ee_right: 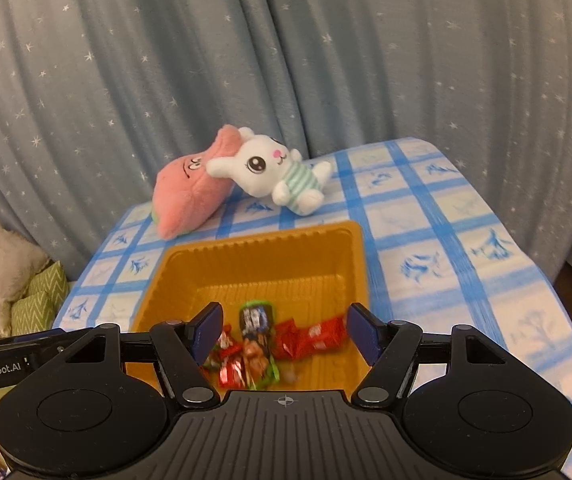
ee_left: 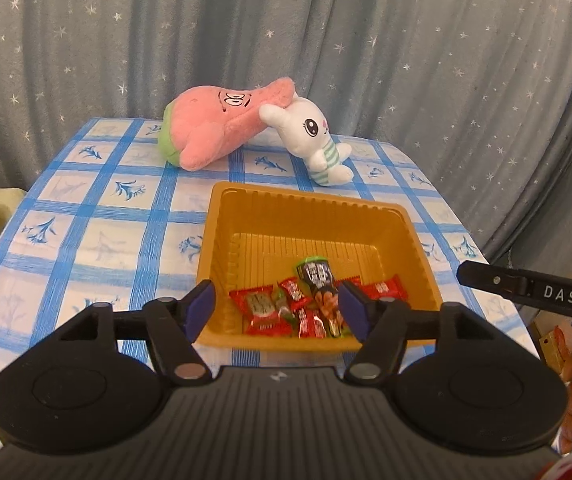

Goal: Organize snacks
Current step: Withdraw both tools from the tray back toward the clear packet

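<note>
An orange plastic tray [ee_left: 317,216] [ee_right: 270,256] rests on the blue-checked tablecloth. In its near half lie several snacks: red wrapped candies [ee_left: 264,308] [ee_right: 309,338] and a dark packet with a green top [ee_left: 317,278] [ee_right: 256,322]. My left gripper [ee_left: 276,310] hovers over the tray's near edge, jaws open, nothing between its blue pads. My right gripper [ee_right: 284,332] hangs above the snacks, open too and holding nothing. The right gripper's body [ee_left: 533,290] shows at the right edge of the left wrist view.
A pink plush toy [ee_left: 218,128] [ee_right: 190,196] and a white bunny plush [ee_left: 313,140] [ee_right: 274,172] lie at the table's far side. A starry grey curtain [ee_left: 325,40] hangs behind. Green and cream cushions [ee_right: 14,284] sit left of the table.
</note>
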Demonstrator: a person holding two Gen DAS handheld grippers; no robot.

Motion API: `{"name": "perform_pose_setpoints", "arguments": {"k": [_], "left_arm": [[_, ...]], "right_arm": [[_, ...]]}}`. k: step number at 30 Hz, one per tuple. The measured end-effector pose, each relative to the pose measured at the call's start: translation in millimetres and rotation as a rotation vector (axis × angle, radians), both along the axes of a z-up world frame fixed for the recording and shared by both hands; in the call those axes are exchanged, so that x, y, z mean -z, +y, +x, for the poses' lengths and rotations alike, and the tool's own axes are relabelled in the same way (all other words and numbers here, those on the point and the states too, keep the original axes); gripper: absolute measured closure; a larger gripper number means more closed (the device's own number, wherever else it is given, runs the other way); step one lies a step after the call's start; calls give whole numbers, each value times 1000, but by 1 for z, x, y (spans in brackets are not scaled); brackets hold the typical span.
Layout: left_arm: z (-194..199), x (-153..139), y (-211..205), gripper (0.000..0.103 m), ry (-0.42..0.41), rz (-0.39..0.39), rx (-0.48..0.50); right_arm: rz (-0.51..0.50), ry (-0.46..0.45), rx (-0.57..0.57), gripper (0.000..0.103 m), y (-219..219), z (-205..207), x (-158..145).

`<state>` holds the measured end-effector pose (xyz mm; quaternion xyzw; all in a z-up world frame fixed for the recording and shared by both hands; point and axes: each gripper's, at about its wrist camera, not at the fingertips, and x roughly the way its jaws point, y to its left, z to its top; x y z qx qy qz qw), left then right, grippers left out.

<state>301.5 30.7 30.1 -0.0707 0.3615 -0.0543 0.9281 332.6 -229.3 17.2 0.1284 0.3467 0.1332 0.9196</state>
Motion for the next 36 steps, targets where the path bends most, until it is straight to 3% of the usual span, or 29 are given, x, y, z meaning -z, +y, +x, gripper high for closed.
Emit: {"name": "perform_pose_setpoints", "arguments": {"k": [3, 22, 36], "left_arm": [[-20, -3, -5, 31, -20, 27, -7], [-123, -18, -22, 18, -46, 14, -21], [-163, 9, -20, 18, 16, 14, -25]], "right_arm": [[-16, 13, 8, 34, -3, -19, -3], [-79, 2, 9, 34, -9, -129, -18], [-90, 30, 20, 34, -17, -171, -4]]}}
